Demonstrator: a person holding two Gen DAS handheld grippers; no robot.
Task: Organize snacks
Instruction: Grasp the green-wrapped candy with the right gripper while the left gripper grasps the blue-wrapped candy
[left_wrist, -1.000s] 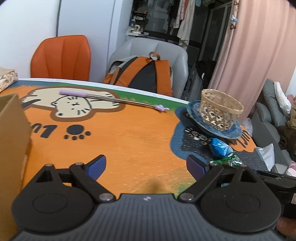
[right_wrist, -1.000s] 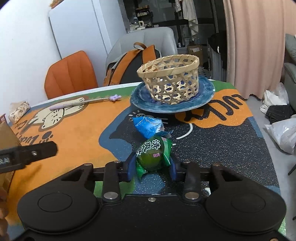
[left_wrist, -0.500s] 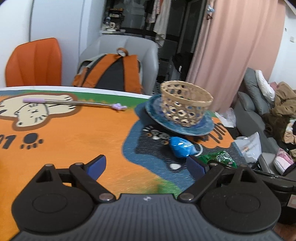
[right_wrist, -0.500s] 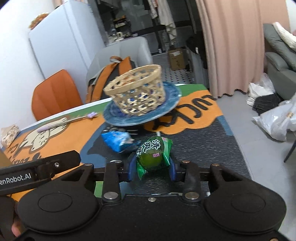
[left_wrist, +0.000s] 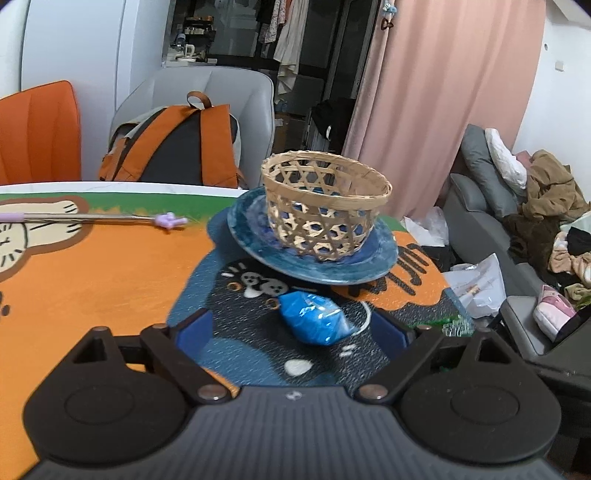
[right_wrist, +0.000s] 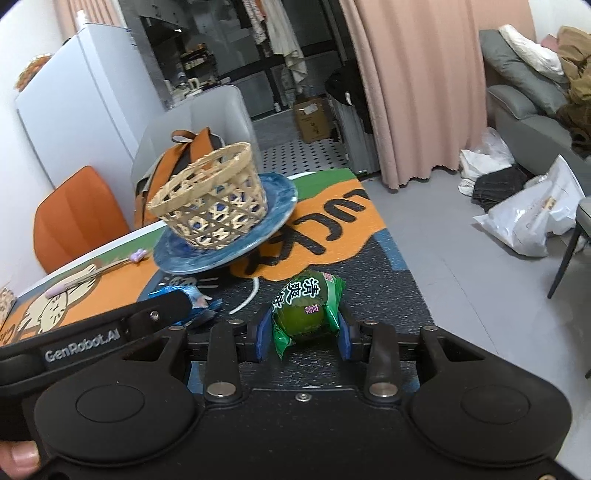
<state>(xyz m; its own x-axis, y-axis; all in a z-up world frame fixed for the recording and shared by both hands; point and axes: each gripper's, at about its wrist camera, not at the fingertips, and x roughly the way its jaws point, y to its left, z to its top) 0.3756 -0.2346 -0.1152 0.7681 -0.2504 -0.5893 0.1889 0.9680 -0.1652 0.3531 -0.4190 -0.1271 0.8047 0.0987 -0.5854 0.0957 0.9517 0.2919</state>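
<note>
A blue snack packet (left_wrist: 312, 323) lies on the dark part of the table mat, in front of a woven basket (left_wrist: 325, 206) standing on a blue plate (left_wrist: 332, 269). My left gripper (left_wrist: 291, 330) straddles the blue packet; its jaws are closing, and the pads stand clear of the packet on both sides. My right gripper (right_wrist: 303, 330) is shut on a green snack packet (right_wrist: 304, 306), held just above the mat to the right of the blue packet (right_wrist: 199, 299). The basket (right_wrist: 210, 206) sits up and to the left of it.
A thin rod with a lilac end (left_wrist: 92, 218) lies on the orange mat at the left. Behind the table stand an orange chair (left_wrist: 37, 133) and a grey chair with a backpack (left_wrist: 173, 147). Beyond the table's right edge are a sofa (left_wrist: 476, 199) and floor bags (right_wrist: 528, 221).
My left gripper swung right from the orange part of the mat until the blue packet lies between its fingers. The right gripper rolled and shifted with the green packet still held.
</note>
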